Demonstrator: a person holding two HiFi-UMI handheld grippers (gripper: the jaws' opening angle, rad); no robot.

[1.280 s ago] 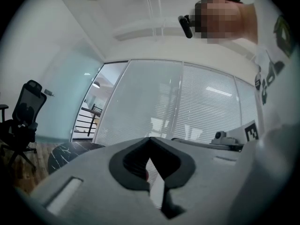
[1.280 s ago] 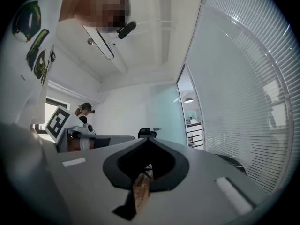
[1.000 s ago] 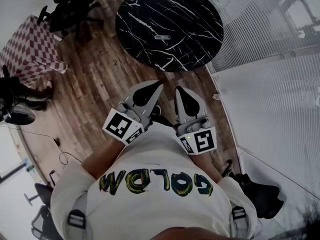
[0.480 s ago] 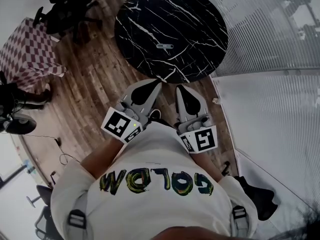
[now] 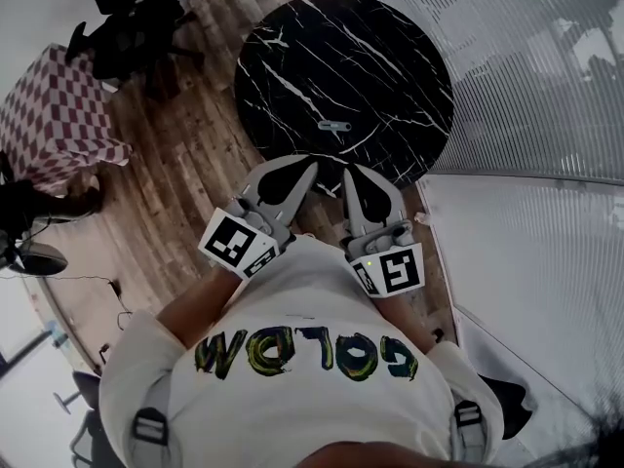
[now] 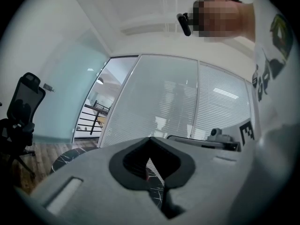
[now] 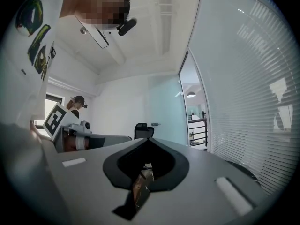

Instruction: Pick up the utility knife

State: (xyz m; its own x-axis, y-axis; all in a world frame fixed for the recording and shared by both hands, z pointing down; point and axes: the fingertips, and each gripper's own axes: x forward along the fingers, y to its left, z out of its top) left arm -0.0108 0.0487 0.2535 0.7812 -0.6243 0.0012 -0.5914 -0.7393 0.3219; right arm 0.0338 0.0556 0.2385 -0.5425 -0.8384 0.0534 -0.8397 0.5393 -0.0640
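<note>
The utility knife [image 5: 334, 126], a small grey bar, lies near the middle of a round black marble table [image 5: 292, 57]. In the head view my left gripper [image 5: 313, 166] and right gripper [image 5: 348, 173] are held side by side in front of the person's white shirt. Both point at the table, and their tips show at its near rim, short of the knife. Each gripper has its jaws shut with nothing between them. In the left gripper view the left gripper [image 6: 150, 138] is closed to a point. The right gripper [image 7: 149, 139] looks the same in its own view. Neither gripper view shows the knife.
Wooden floor [image 5: 185, 164] surrounds the table. A checkered-cloth table [image 5: 54, 115] and black office chairs [image 5: 127, 27] stand to the left. A glass wall with blinds [image 5: 526, 76] runs along the right. A chair [image 6: 21, 121] also shows in the left gripper view.
The table and knife have drawn nearer in the head view as the person moved toward them. Both grippers now reach the table's near rim and stay shut.
</note>
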